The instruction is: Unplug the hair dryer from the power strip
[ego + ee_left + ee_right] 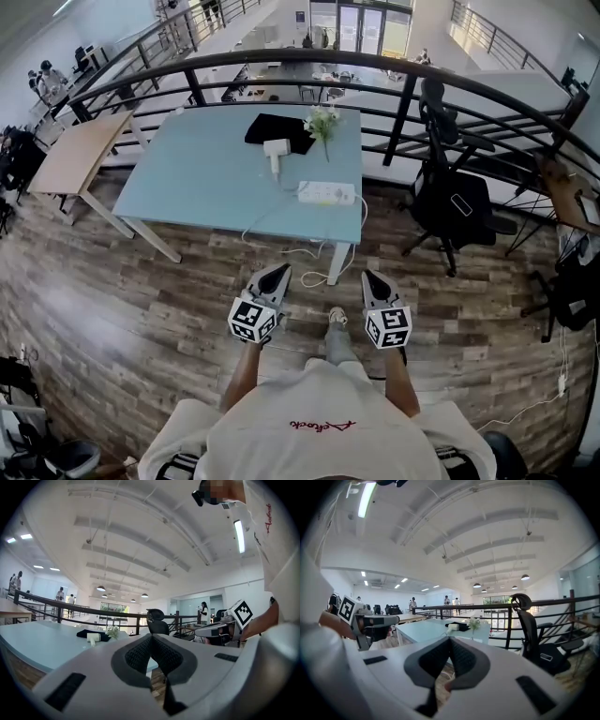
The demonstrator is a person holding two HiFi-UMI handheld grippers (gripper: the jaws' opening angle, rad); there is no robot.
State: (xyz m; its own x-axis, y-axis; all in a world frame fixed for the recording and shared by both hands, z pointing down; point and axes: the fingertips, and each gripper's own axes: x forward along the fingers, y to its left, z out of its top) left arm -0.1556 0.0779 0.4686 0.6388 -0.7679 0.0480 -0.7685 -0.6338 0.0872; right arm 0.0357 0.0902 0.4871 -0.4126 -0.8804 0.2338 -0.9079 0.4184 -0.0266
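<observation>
A white hair dryer [276, 150] lies on the light-blue table [206, 178], partly on a black cloth [279, 131]. Near the table's front right corner sits the white power strip [326, 193], and white cord [314, 253] trails from it down to the floor. Both grippers are held over the wooden floor, well short of the table. My left gripper [278, 272] is shut and holds nothing, and so is my right gripper [370, 278]. The left gripper view shows the dryer [93, 637] far off beyond the shut jaws; the right gripper view shows it [453, 627] likewise.
A small bunch of flowers [322, 122] stands beside the black cloth. A black office chair [450, 202] stands right of the table by the dark railing [403, 103]. A wooden table [80, 155] is at the left. Wooden floor lies between me and the table.
</observation>
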